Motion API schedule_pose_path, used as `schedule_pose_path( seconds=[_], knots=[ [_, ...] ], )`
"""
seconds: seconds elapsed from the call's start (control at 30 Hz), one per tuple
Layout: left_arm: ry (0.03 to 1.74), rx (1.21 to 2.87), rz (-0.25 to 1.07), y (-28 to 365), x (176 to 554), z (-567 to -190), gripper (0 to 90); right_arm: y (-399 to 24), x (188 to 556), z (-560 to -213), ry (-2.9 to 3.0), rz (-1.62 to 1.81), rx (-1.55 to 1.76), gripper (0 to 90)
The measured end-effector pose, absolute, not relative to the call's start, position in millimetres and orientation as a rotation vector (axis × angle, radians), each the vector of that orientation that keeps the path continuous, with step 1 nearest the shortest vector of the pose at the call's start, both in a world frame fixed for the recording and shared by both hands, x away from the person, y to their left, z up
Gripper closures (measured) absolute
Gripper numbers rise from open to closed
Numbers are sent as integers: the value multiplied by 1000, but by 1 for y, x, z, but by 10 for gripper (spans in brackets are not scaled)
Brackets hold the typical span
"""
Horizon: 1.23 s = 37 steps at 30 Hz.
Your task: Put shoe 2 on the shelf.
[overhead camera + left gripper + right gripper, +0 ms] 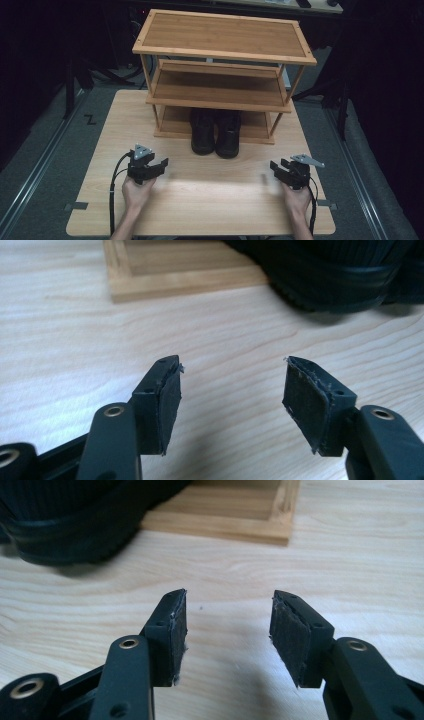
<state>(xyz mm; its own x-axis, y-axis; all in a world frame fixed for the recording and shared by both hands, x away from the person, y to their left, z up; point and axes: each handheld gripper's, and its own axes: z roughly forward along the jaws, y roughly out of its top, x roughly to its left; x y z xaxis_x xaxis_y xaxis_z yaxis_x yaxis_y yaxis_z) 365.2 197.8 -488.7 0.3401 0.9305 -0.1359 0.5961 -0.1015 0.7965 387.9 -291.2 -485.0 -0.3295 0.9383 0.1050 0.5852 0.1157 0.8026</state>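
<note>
A pair of black shoes (pixel 216 134) stands with its heels on the bottom shelf of a wooden three-tier rack (pixel 220 75), toes poking out toward me. My left gripper (pixel 159 165) rests low over the table at the front left, open, with nothing between its jaws; it points toward the shoes. In the left gripper view a black shoe sole (pixel 330 280) lies ahead at the upper right. My right gripper (pixel 276 166) sits at the front right, also open and empty, aimed inward. The right gripper view has a shoe (pixel 75 525) at the upper left.
The light wooden table (pixel 200 200) carries the rack at its far half. The rack's bottom frame (pixel 175 270) lies close ahead of both grippers. Dark floor and metal rails flank the table. Cables trail from both grippers back along the person's forearms.
</note>
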Motion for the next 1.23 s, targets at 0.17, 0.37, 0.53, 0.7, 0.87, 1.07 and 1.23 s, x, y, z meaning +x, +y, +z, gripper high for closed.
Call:
schedule_pose_path(
  seconds=[0.17, 0.37, 0.53, 0.7, 0.87, 1.07, 1.23],
  knots=[
    [1379, 1823, 529, 202, 360, -498, 400, -297, 384, -492, 1969, 1034, 1481, 485],
    [1396, 1873, 589, 205, 352, -506, 397, -298, 378, -498, 1982, 917, 1450, 476],
    [1407, 1899, 611, 206, 349, -512, 392, -302, 375, -503, 1994, 877, 1455, 468],
    [1404, 1909, 631, 206, 348, -513, 378, -306, 375, -506, 2003, 864, 1464, 440],
    [1411, 1909, 629, 205, 348, -513, 335, -306, 376, -506, 2012, 870, 1474, 384],
    [1417, 1907, 627, 205, 347, -513, 309, -305, 375, -506, 2022, 869, 1467, 362],
    [1417, 1907, 627, 204, 347, -513, 302, -305, 376, -506, 2030, 872, 1458, 346]
  ],
)
